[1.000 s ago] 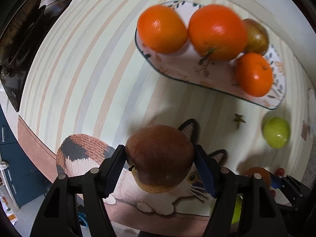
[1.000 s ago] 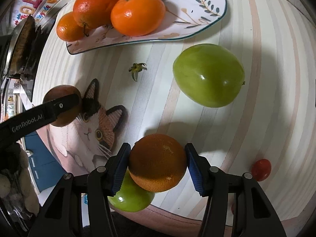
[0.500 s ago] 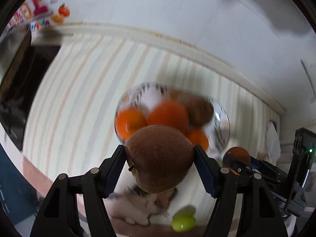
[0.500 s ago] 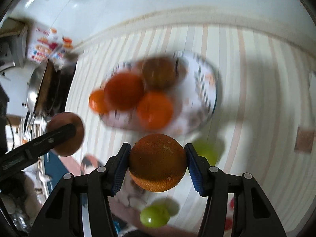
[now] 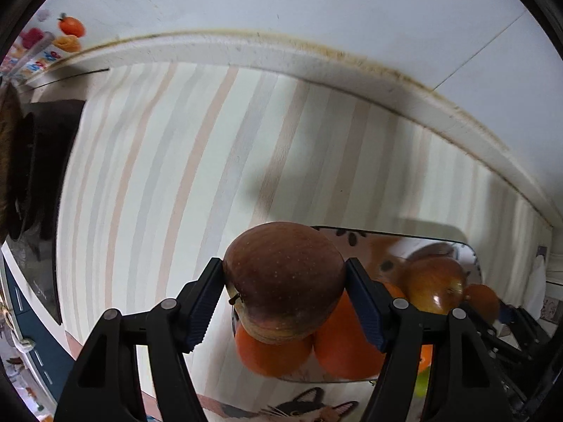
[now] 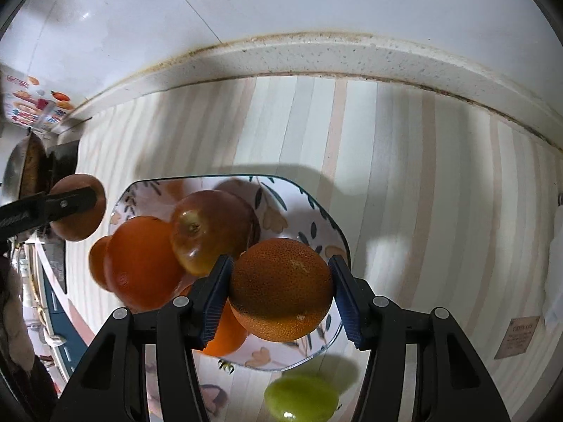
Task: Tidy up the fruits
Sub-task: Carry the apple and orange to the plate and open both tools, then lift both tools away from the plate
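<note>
My left gripper (image 5: 284, 293) is shut on a dark red apple (image 5: 285, 274) and holds it above the left end of the floral plate (image 5: 355, 237). In the right wrist view that apple (image 6: 79, 218) hangs left of the plate (image 6: 316, 211). My right gripper (image 6: 279, 292) is shut on a rough-skinned orange (image 6: 281, 288) over the plate's right front part. On the plate lie a red-yellow apple (image 6: 211, 230) and oranges (image 6: 140, 262). A green fruit (image 6: 301, 399) lies on the mat in front of the plate.
The striped mat (image 5: 176, 176) covers the counter up to the white back ledge (image 5: 281, 52) and wall. A dark stove (image 5: 31, 176) with a pan is at the far left. A cat picture (image 5: 306, 408) is printed at the mat's front edge.
Both grippers have lifted their fruit off the mat and moved forward over the plate. The plate now lies just below and behind the held fruits.
</note>
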### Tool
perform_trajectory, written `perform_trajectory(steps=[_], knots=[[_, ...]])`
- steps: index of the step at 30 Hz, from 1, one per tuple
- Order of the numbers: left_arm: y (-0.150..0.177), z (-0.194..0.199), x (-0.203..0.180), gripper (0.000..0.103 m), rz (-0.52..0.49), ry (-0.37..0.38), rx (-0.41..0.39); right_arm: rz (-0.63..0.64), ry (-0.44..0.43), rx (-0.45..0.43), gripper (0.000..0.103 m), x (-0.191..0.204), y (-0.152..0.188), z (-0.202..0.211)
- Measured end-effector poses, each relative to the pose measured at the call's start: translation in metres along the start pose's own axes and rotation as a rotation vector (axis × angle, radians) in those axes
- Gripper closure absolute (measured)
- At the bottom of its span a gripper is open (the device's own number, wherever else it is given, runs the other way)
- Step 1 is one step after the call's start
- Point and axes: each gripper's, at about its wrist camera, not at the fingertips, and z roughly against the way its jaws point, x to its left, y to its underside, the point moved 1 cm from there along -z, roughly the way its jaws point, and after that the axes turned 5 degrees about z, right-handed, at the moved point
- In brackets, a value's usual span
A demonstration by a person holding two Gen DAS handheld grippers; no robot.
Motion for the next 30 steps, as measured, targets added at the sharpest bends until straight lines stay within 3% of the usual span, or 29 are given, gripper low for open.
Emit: perform_trajectory(steps=[9, 16, 17, 19, 22, 26, 30], knots=[[-0.003, -0.018, -0.002, 0.035, -0.010, -0.003, 0.048, 0.034, 0.020, 0.011, 0.044, 0.003, -0.001, -0.004], [-0.004, -0.017, -0.002, 0.034, 0.015, -0.003, 0.067, -0.017, -0.004, 0.018, 0.043, -0.007, 0.000, -0.007], [-0.007, -0.018, -0.002, 0.033, 0.018, 0.001, 0.063, -0.027, -0.017, 0.020, 0.043, -0.008, 0.000, -0.008], [-0.005, -0.009, -0.001, 0.019, 0.022, 0.007, 0.041, -0.042, -0.029, 0.018, 0.043, -0.010, 0.001, -0.008], [-0.004, 0.002, 0.002, 0.015, 0.024, 0.007, 0.015, -0.046, -0.036, 0.005, 0.039, -0.009, 0.001, -0.003], [0.007, 0.019, 0.004, 0.015, 0.031, 0.025, -0.014, -0.033, -0.021, 0.005, 0.018, -0.004, 0.003, 0.005], [0.031, 0.036, 0.001, 0.015, 0.031, 0.028, -0.058, 0.008, 0.011, 0.004, 0.013, 0.007, 0.010, 0.017]])
